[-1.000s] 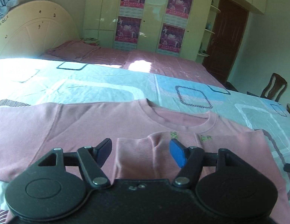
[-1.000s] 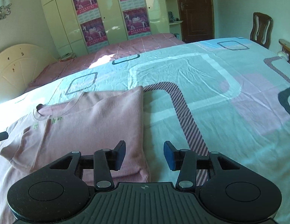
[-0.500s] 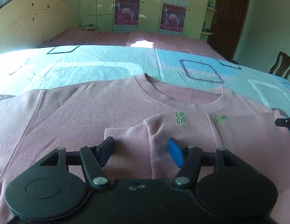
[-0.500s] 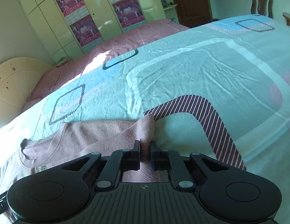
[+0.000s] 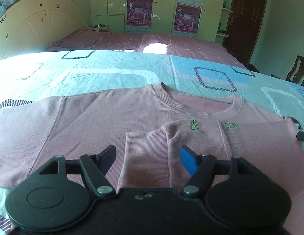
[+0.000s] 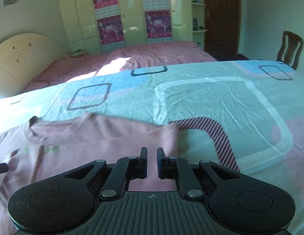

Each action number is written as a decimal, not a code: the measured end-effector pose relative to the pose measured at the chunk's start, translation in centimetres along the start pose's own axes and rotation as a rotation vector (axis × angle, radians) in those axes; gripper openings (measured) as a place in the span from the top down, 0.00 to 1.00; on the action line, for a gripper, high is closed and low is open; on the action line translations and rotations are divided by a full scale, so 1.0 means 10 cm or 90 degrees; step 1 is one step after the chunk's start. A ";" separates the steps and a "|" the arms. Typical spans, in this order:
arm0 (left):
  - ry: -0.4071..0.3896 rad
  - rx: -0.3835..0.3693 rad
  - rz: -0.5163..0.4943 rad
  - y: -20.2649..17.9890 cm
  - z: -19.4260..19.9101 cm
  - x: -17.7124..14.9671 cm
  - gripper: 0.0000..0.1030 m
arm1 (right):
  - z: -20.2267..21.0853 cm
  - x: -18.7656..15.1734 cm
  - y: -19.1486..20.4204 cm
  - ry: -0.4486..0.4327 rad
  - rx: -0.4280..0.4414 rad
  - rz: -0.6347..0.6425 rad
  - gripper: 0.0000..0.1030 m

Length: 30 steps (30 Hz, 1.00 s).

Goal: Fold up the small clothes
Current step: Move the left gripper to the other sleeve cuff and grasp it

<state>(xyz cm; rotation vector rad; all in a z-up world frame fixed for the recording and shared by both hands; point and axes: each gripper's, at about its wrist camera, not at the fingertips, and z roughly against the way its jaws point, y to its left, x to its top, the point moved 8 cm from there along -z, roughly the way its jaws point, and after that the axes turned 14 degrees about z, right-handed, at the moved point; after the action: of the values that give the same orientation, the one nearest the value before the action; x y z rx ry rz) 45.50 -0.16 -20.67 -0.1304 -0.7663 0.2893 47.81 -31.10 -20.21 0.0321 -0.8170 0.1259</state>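
Left wrist view: left gripper (image 5: 148, 154) jaws apart and just been widening, nothing pinched; ribbed cuff (image 5: 146, 156) of the folded-in sleeve lies in the gap below. Pink ribbed-knit sweater (image 5: 93, 121) flat on the patterned cotton bedsheet (image 5: 112, 74), round neckline at 12 o'clock, green embroidery at 1 o'clock.

Right wrist view: right gripper (image 6: 151, 162) clenched, narrow slit between pads over the sweater's folded edge; can't tell if fabric is pinched. Sweater at 9–12 o'clock, striped sheet band (image 6: 220, 137) at 2 o'clock.
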 end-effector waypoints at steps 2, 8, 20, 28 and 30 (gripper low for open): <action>-0.003 0.008 0.011 0.13 0.16 0.01 0.29 | 0.08 -0.05 0.26 -0.001 0.036 0.010 0.91; -0.010 0.045 0.060 0.74 0.60 0.04 0.23 | 0.23 -0.11 1.06 0.003 0.125 0.023 0.91; -0.020 0.122 0.178 2.48 0.98 0.21 0.21 | 0.31 0.06 2.27 -0.006 0.159 0.032 0.36; -0.025 0.185 0.254 3.59 0.99 0.39 0.21 | 0.09 0.19 2.79 0.008 0.149 0.012 0.36; -0.025 0.196 0.279 3.82 0.95 0.43 0.21 | 0.06 0.21 2.91 0.012 0.147 0.021 0.37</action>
<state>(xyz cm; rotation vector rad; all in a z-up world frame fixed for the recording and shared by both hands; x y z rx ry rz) 33.75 37.62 -19.45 0.0013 -0.7185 0.8231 45.19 -2.03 -18.86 0.2353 -0.7810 0.2507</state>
